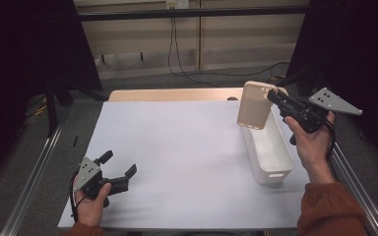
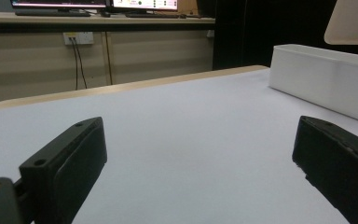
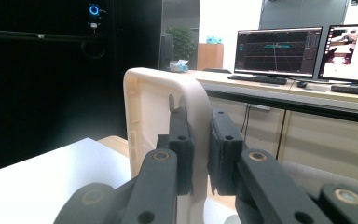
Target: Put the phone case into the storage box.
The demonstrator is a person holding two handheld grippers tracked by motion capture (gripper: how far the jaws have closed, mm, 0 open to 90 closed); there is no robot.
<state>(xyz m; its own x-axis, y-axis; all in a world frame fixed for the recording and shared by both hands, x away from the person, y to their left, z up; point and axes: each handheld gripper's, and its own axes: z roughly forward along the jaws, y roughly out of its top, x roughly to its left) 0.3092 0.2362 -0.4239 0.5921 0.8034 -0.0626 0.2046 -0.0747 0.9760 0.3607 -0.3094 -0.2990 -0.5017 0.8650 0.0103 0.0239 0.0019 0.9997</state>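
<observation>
A cream rectangular tray-like lid (image 1: 254, 105) with rounded corners hangs in the air above the far end of the white bin (image 1: 274, 160). My right gripper (image 1: 274, 94) is shut on its upper right rim. In the right gripper view the two jaws pinch the cream lid's rim (image 3: 200, 121) between them. My left gripper (image 1: 119, 167) rests on the white table sheet at the near left, open, with nothing between its jaws. In the left gripper view the cream lid (image 2: 352, 21) shows at the top right above the white bin (image 2: 326, 79).
The white sheet (image 1: 177, 157) covers most of the wooden table (image 1: 172, 94). The long white bin lies along the sheet's right side. Metal rails (image 1: 34, 167) run along both table sides. Black curtains stand at left and right, and cables hang on the back wall.
</observation>
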